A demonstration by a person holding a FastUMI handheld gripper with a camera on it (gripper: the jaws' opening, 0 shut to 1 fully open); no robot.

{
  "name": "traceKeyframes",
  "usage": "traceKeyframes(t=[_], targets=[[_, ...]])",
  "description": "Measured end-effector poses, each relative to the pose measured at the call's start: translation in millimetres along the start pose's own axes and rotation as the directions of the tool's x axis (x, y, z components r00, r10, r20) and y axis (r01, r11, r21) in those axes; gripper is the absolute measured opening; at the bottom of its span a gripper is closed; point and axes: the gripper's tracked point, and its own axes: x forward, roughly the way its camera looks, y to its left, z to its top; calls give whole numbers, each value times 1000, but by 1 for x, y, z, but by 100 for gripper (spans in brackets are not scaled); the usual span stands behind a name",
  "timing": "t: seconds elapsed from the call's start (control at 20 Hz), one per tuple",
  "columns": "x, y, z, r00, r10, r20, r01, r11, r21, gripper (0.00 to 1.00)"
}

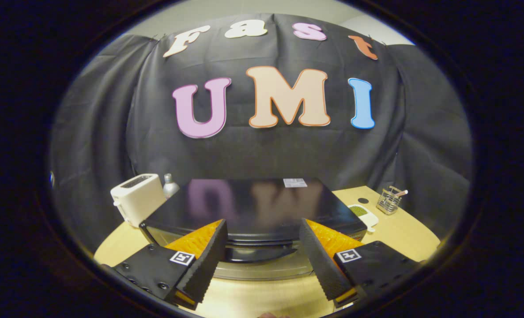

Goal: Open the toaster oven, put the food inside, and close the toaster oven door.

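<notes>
Wooden table [403,232], toaster oven [253,207] just ahead of wide-spread, empty tongs [262,247].

gripper [262,234] held level, pointing forward. fingers [209,260] were spread wide apart, tips angled slightly inward toward each other, nothing pressed between them. both fingers hung in the air, neither one visibly touching anything. no hand seen clearly.
</notes>
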Motion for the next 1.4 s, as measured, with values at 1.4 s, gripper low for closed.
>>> traceKeyframes(t=[1.4], targets=[[-101, -8, -93, 990, 57, -126, -51, 997, 54, 100]])
